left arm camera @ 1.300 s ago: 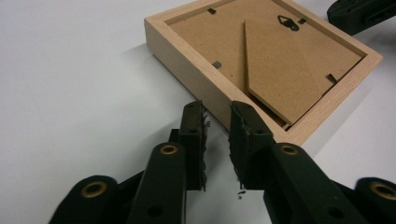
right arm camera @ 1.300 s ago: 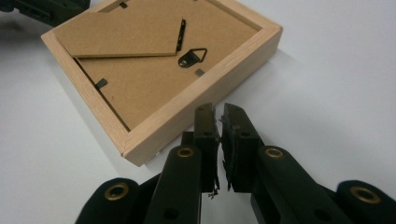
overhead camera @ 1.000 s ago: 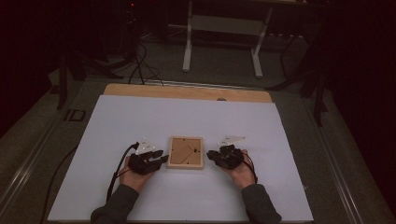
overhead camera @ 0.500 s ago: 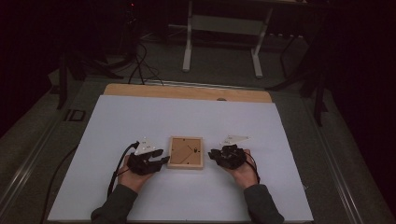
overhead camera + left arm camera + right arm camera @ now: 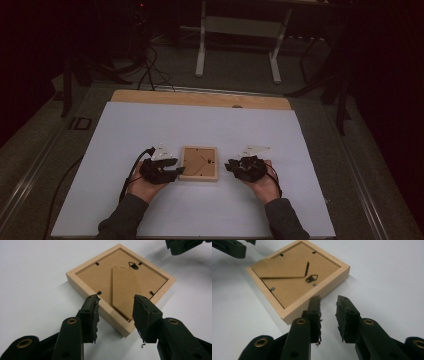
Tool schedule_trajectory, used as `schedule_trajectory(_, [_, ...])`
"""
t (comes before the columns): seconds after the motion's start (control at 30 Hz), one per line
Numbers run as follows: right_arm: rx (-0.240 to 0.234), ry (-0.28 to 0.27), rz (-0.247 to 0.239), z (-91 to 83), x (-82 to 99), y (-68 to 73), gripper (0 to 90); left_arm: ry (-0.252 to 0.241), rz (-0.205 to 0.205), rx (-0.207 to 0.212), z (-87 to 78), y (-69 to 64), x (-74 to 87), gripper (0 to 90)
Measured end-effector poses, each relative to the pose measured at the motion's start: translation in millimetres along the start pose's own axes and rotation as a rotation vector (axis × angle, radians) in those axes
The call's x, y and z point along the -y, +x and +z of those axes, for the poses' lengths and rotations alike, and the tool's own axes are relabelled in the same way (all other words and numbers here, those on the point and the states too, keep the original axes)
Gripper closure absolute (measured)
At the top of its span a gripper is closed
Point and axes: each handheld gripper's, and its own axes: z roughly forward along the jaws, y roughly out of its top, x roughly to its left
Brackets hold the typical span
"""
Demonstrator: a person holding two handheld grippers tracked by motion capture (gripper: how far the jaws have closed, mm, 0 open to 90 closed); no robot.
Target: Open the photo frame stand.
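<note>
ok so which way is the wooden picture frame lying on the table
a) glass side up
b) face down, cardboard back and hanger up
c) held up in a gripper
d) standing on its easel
b: the picture frame lies flat on the table, with its brown backing, fold-out stand and metal hanger facing up.

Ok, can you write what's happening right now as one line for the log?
thing: wooden picture frame, back up, flat on table | left tongs: opening, nothing gripped | right tongs: opening, beside frame, nothing gripped
</note>
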Motion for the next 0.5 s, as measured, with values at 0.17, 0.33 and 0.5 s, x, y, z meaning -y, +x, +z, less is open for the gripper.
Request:
schedule_trajectory(0.17, [-0.014, -0.007, 0.003, 2.5, 1.5, 3.1, 72.5, 0.021, 0.014, 0.010, 4.3, -2.4, -8.7, 54.6])
schedule_trajectory(0.33, [-0.030, -0.008, 0.001, 5.5, 1.8, 5.4, 70.7, 0.036, 0.016, 0.012, 10.7, -4.5, -12.0, 54.5])
schedule_trajectory(0.5, [-0.036, -0.013, 0.001, 6.3, 1.4, 7.0, 70.6, 0.045, 0.017, 0.019, 16.2, -6.6, -14.8, 54.1])
